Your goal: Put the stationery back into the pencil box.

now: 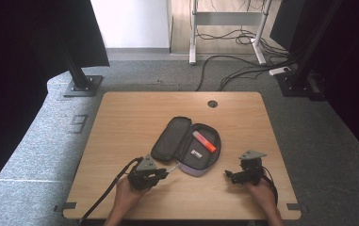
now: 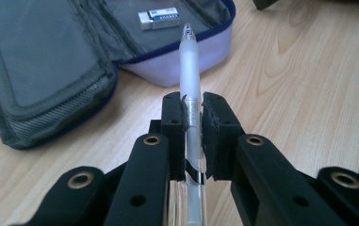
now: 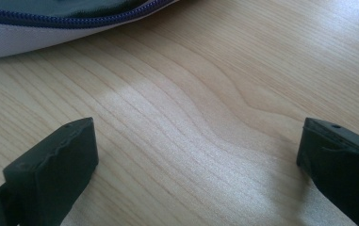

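The left hand-held gripper [image 2: 194, 117] pinches a frosted white pen [image 2: 190, 66] across its barrel, the pads pressed against both sides. The pen's long axis runs straight out along the jaws, its tip pointing toward the near wall of the open pencil case [image 2: 50, 61], above the desk [image 2: 299, 70]. In the case lie a white eraser [image 2: 158, 17] and an orange marker [image 1: 204, 141]. The right hand-held gripper [image 3: 196, 155] rests low over bare wood with its jaws spread wide and nothing between them, the case's zipped edge [image 3: 73, 16] just ahead. Open desk surface lies around both hands, the front edge close behind them.
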A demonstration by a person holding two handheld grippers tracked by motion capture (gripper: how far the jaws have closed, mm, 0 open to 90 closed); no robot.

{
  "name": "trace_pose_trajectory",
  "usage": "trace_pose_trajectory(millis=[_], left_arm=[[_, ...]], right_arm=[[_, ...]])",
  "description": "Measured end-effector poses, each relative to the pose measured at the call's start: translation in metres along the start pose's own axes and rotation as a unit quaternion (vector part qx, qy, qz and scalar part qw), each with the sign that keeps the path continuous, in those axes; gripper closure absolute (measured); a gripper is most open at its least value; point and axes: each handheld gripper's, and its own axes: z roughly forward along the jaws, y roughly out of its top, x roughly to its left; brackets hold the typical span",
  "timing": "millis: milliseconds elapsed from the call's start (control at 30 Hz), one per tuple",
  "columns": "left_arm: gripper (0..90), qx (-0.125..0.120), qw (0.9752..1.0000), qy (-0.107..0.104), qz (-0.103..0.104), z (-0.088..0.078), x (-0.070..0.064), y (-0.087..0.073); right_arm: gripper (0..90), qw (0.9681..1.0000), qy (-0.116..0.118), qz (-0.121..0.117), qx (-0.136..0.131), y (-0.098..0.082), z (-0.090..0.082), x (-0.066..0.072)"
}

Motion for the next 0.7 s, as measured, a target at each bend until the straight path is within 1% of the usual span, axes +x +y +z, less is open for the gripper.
trace_pose_trajectory(millis=[133,233,300,400,433,467,533,600,667,700], left_arm=[[79.7,-0.005,1.0,-0.002,-0.001,-0.001,0.004,0.009],[79.7,-0.003,1.0,0.001,0.003,0.0,0.006,0.017],[79.7,-0.007,1.0,-0.002,0.002,0.002,0.007,0.023],[79.7,-0.004,1.0,0.002,0.007,0.003,0.009,0.029],[79.7,-0.007,1.0,0.0,0.006,0.004,0.01,0.031],[79.7,-0.005,1.0,-0.003,0.005,0.005,0.011,0.033],[79.7,-0.003,1.0,0.002,0.008,0.006,0.012,0.037],[79.7,-0.001,0.9999,0.002,0.01,0.007,0.013,0.041],[79.7,-0.005,1.0,-0.004,0.006,0.008,0.015,0.043],[79.7,-0.001,1.0,0.001,0.009,0.009,0.016,0.045]], right_arm=[[0.0,1.0,0.0,0.0,0.0,0.0,0.0,0.0],[0.0,1.0,0.0,0.0,0.0,0.0,0.0,0.0],[0.0,1.0,0.0,0.0,0.0,0.0,0.0,0.0],[0.0,1.0,0.0,0.0,0.0,0.0,0.0,0.0],[0.0,1.0,0.0,0.0,0.0,0.0,0.0,0.0],[0.0,1.0,0.0,0.0,0.0,0.0,0.0,0.0],[0.0,1.0,0.0,0.0,0.0,0.0,0.0,0.0],[0.0,1.0,0.0,0.0,0.0,0.0,0.0,0.0],[0.0,1.0,0.0,0.0,0.0,0.0,0.0,0.0],[0.0,1.0,0.0,0.0,0.0,0.0,0.0,0.0]])
